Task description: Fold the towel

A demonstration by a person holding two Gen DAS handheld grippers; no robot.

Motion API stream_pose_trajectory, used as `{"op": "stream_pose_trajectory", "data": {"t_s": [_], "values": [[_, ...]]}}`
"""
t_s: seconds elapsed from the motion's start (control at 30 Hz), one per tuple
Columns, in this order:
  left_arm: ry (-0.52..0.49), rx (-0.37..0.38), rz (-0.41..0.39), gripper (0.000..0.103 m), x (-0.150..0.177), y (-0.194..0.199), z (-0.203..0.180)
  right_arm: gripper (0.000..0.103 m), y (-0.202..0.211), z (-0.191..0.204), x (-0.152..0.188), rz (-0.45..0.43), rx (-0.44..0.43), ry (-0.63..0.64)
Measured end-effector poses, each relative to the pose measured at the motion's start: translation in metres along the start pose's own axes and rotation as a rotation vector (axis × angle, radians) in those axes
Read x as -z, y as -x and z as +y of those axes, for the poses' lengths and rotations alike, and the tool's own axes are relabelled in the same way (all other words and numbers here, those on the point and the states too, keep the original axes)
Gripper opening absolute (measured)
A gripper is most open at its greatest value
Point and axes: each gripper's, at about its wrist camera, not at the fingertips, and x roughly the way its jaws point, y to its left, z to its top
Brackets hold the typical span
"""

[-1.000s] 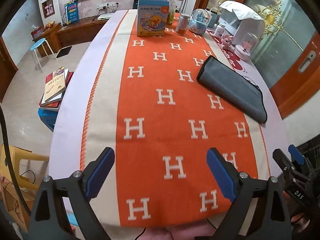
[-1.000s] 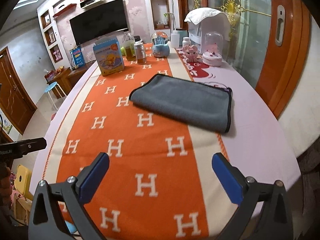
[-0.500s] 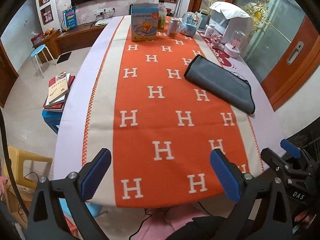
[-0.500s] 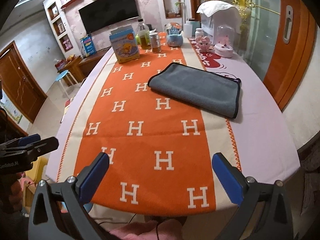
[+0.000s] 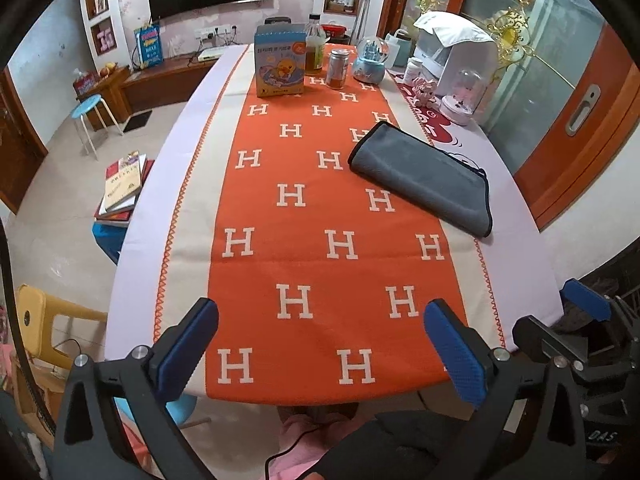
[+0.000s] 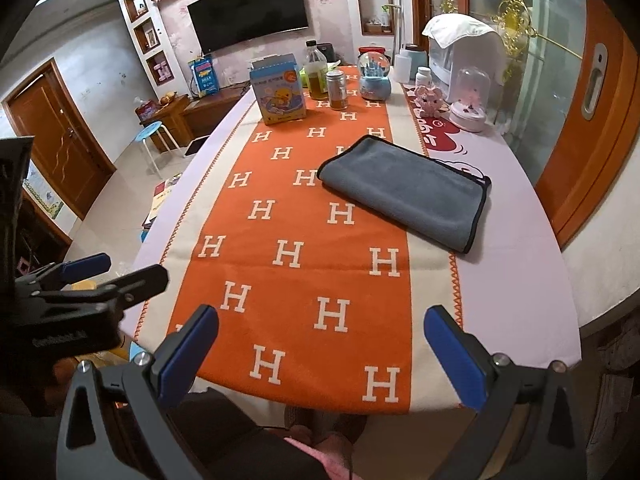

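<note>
A grey towel (image 5: 424, 178) with a dark edge lies folded flat on the right side of the table, half on the orange runner; it also shows in the right wrist view (image 6: 404, 190). My left gripper (image 5: 320, 344) is open and empty, held back over the table's near edge, far from the towel. My right gripper (image 6: 320, 348) is open and empty, also back at the near edge. The right gripper shows at the lower right of the left wrist view (image 5: 568, 320), and the left gripper at the left of the right wrist view (image 6: 100, 272).
An orange runner (image 5: 312, 216) with white H marks covers the long table. At the far end stand a blue box (image 5: 279, 65), a bottle (image 5: 314, 50), a jar (image 5: 337, 68), a snow globe (image 5: 370, 60) and white appliances (image 5: 456, 52). Books (image 5: 124, 184) and a stool (image 5: 86, 106) sit left.
Both grippers have pulled back and risen from the table toward its near edge, so more of the table shows. The towel has not moved. Both grippers stay open.
</note>
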Motion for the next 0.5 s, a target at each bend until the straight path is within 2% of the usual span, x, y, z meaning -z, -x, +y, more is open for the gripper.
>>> {"op": "stream_pose_trajectory", "data": {"t_s": [0.33, 0.5], "values": [[-0.026, -0.043, -0.070, 0.102, 0.006, 0.016, -0.014, 0.103, 0.006, -0.005, 0.004, 0.012, 0.020, -0.045], [-0.026, -0.057, -0.074, 0.102, 0.008, 0.016, -0.014, 0.103, 0.006, -0.005, 0.011, 0.010, 0.043, -0.081]]}}
